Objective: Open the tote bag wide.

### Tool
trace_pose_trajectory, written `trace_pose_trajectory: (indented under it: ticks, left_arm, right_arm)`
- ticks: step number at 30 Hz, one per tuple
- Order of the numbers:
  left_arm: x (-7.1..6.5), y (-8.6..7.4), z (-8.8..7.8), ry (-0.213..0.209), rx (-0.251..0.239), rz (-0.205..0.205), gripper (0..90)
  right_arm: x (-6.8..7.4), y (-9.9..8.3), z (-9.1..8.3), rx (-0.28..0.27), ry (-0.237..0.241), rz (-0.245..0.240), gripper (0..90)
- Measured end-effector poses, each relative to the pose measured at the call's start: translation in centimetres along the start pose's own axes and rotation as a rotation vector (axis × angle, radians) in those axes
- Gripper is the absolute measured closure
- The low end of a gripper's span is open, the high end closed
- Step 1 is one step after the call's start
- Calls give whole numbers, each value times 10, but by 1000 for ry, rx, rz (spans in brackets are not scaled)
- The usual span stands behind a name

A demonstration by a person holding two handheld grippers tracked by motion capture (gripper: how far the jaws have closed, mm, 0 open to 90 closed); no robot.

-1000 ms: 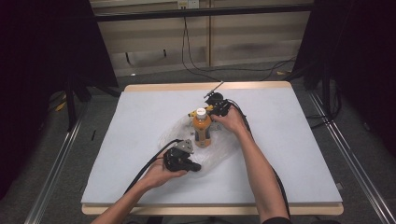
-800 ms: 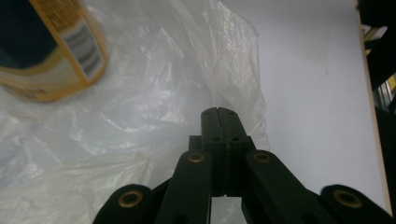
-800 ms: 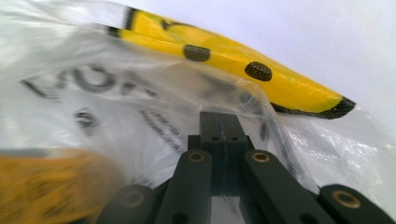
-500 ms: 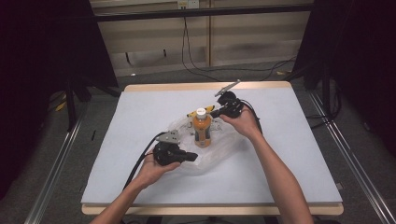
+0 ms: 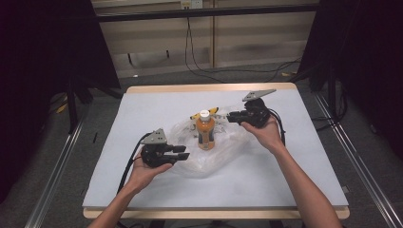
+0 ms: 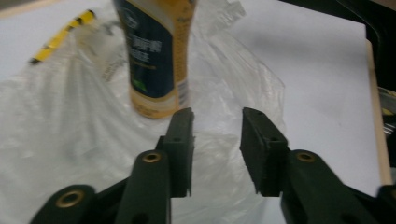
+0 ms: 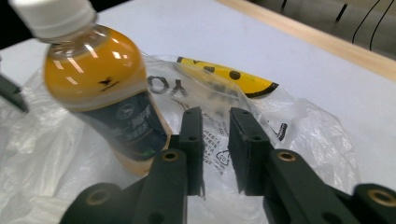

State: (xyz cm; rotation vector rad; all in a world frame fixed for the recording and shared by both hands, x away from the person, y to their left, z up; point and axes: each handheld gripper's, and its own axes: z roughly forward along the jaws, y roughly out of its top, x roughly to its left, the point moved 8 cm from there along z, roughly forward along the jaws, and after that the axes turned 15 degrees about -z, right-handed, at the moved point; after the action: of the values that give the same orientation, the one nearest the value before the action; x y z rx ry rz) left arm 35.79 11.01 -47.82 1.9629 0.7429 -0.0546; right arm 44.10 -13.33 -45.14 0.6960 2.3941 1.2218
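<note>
A: Item one — orange drink bottle [image 5: 205, 129], white cap. Position?

B: Upright on a clear plastic bag [image 5: 223, 152], near the middle of the worktop [image 5: 304, 156]. Long axis vertical. A yellow strip printed with black marks [image 5: 205, 113] lies just behind the bag.

A: Item two — left gripper [image 5: 182, 152].

B: Held low at the bag's near-left edge, pointing across toward the bottle's base. Jaws parted by a moderate gap, nothing between them; in the left gripper view the bottle [image 6: 156, 51] stands just beyond and slightly left of the fingertips [image 6: 183, 135], bag film underneath.

A: Item three — right gripper [image 5: 230, 117].

B: Beside the bottle at shoulder height, on its far-right side, pointing at it. Jaws nearly closed, a narrow slot left, holding nothing. In the right gripper view the bottle [image 7: 100, 88] leans off to the left of the jaw line, with bag plastic [image 7: 299, 130] straight ahead.

A: Nearer hand?

B: The right looks marginally closer to the bottle — the left is nearer the bag's loose edge. Likely the bag gets handled around the standing bottle.
</note>
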Motion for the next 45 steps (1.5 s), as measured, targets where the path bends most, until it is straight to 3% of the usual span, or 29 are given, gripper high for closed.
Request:
trace_pose_trajectory:
  ticks: [2,6,8,10,14,18,22,26,30,36,39,44,45]
  left_arm:
    - [2,4,-6,10,-36,-11,534]
    - [8,9,-17,63,-74,-12,401]
    - [13,9,-22,112,-87,-24,325]
    - [16,7,-27,112,-92,-41,297]
    - [19,2,-37,152,-99,-52,179]
    - [23,0,-50,179,-118,-60,111]
    - [24,-4,-60,218,-137,-61,61]
    - [19,-16,-63,227,-138,-64,49]
    - [14,-27,-67,246,-128,-69,40]
    - [7,-38,-77,235,-126,-110,34]
    - [3,-47,-79,236,-99,-107,31]
    - [-3,-63,-84,230,-128,-112,31]
    - [-5,-66,-89,212,-133,-104,36]
  right_arm:
    - [2,-1,-7,-28,-11,11,541]
    - [9,-1,-24,-85,-36,9,367]
    - [12,-2,-32,-103,-33,9,304]
    - [15,-4,-39,-110,-46,21,182]
    - [24,-12,-56,-131,-75,32,71]
    - [29,-23,-75,-139,-177,-5,46]
    - [34,-36,-91,-162,-182,35,30]
    - [36,-53,-105,-141,-219,71,65]
    - [43,-68,-115,-138,-219,107,62]
    - [58,-88,-129,-128,-212,139,63]
    - [66,-96,-136,-131,-216,145,70]
    - [76,-106,-146,-142,-230,151,63]
    - [77,-109,-149,-146,-234,153,63]
